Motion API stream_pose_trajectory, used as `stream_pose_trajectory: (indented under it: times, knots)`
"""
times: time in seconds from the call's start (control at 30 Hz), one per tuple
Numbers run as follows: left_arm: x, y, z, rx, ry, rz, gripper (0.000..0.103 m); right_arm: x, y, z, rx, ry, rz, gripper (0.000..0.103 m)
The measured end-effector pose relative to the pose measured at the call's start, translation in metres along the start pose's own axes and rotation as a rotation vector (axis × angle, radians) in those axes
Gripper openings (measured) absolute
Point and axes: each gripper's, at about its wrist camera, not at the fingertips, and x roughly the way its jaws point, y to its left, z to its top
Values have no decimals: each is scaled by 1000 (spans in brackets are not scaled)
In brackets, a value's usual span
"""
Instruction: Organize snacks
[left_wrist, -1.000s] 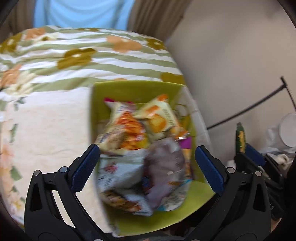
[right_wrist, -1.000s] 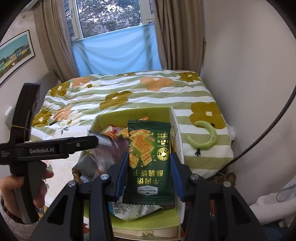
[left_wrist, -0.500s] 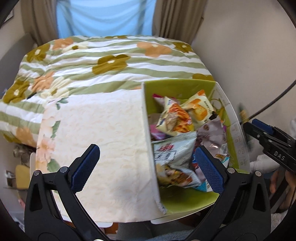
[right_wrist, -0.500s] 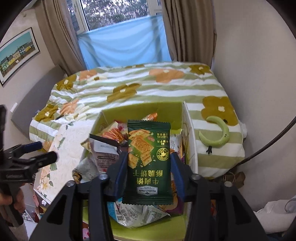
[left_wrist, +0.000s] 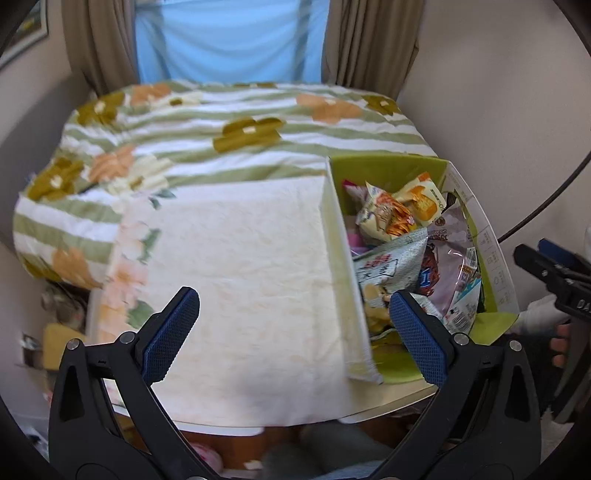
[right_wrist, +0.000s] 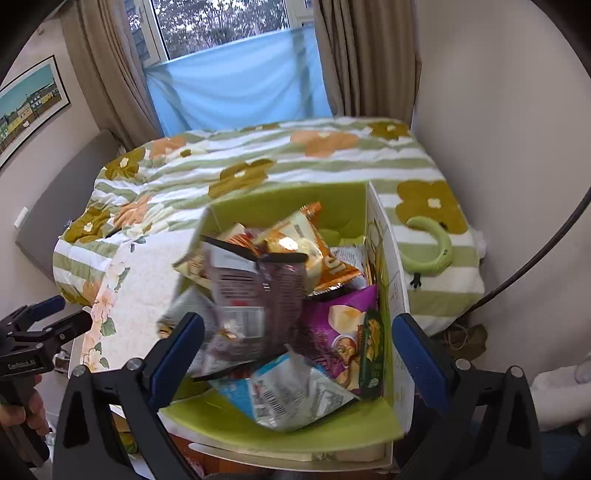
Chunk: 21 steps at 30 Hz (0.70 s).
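At the bottom of the right wrist view, the right gripper (right_wrist: 297, 350) hangs over a green box (right_wrist: 280, 424), its jaws opening wide with nothing clamped. Under them the box is heaped with snacks: a white packet (right_wrist: 295, 395) nearest, a purple bag (right_wrist: 343, 332) and a dark green packet (right_wrist: 371, 347) on edge at lower right, an orange bag (right_wrist: 310, 243) further back. In the left wrist view, the left gripper (left_wrist: 293, 325) holds empty jaws wide over a cream cloth (left_wrist: 240, 277) covering the desk at centre. A flowered bed (right_wrist: 258, 166) lies beyond.
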Motion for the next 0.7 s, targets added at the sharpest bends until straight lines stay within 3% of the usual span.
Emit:
stream_pose_trajectory:
  times: [0.13,0.33,0.7]
  knots:
    - [-47,12,-1,21,-106,64,102,-33,29,-1,-31,-65,-10,101]
    - [-122,27,-15,20,-293,97,102,-77,70,-7,-62,-158,-26,101]
    - [-160,42,-36,-28,-337,125,102,-108,111,-28,-100,-232,-64,101]
